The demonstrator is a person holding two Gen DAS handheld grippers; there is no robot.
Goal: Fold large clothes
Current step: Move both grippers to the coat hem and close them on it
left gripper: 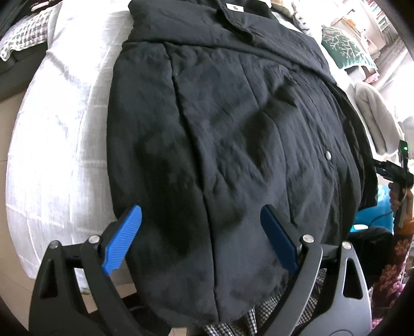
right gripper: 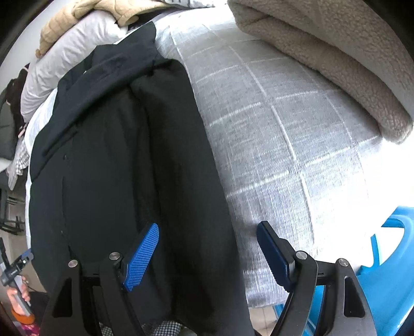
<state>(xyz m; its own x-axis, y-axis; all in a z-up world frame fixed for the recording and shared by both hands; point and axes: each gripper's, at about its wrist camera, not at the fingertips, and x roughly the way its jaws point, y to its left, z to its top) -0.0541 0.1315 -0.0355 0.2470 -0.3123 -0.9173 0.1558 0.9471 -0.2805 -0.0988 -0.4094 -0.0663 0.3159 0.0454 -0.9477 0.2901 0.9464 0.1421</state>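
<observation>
A large black padded coat lies lengthwise on a bed, collar and white label at the far end, hem toward me. My left gripper is open above the coat's hem, holding nothing. In the right wrist view the coat fills the left half, its right edge folded over. My right gripper is open over that right edge, its left finger above the black fabric and its right finger above the bedsheet. The right gripper also shows at the far right of the left wrist view.
The bed has a white-grey checked sheet. A beige fleece blanket lies at the far right, a tan jacket at the head. A blue plastic stool stands by the bed's near right corner. A green patterned cushion lies beyond.
</observation>
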